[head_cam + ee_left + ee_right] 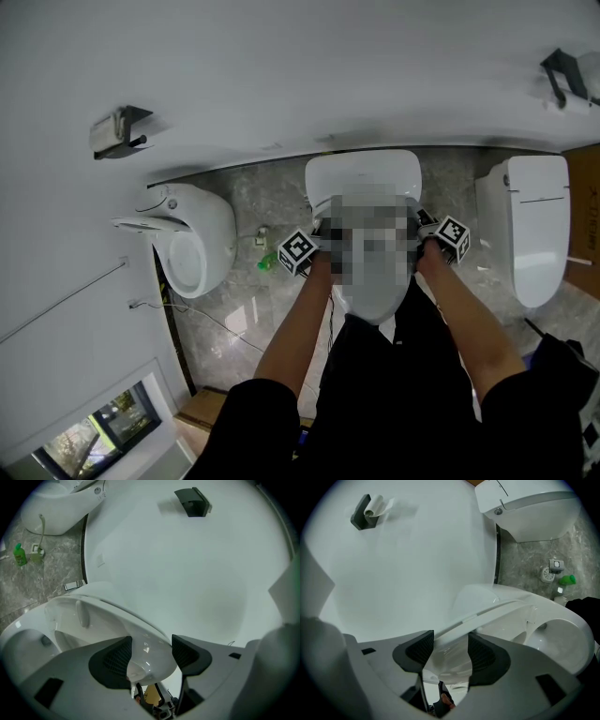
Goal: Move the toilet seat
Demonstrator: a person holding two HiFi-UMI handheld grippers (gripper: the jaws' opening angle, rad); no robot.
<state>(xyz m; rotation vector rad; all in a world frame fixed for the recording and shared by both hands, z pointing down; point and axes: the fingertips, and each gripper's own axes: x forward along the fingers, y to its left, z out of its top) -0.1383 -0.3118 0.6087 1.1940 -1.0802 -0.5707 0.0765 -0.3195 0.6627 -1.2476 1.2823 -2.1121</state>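
1. The left gripper (151, 652) and right gripper (450, 652) each pinch the seat (117, 618), one on either side, pads pressed on both faces of its glossy rim. The seat stands tilted up off the bowl (33, 641).
2. To do this well, I judge both hands should travel together along the hinge's arc. If one side leads, the seat twists. The rounded rim looks slippery, so it should sit deep between the pads.
3. The gripper views show the pinch itself. The left one also shows a bumper (82, 613) under the seat. The head view shows only arms and marker cubes (298, 251) beside the toilet.
4. Farther off, only the head view shows both neighbouring toilets (192, 246). The left gripper view shows a green bottle (18, 555) on the floor and a holder (192, 502) on the wall.
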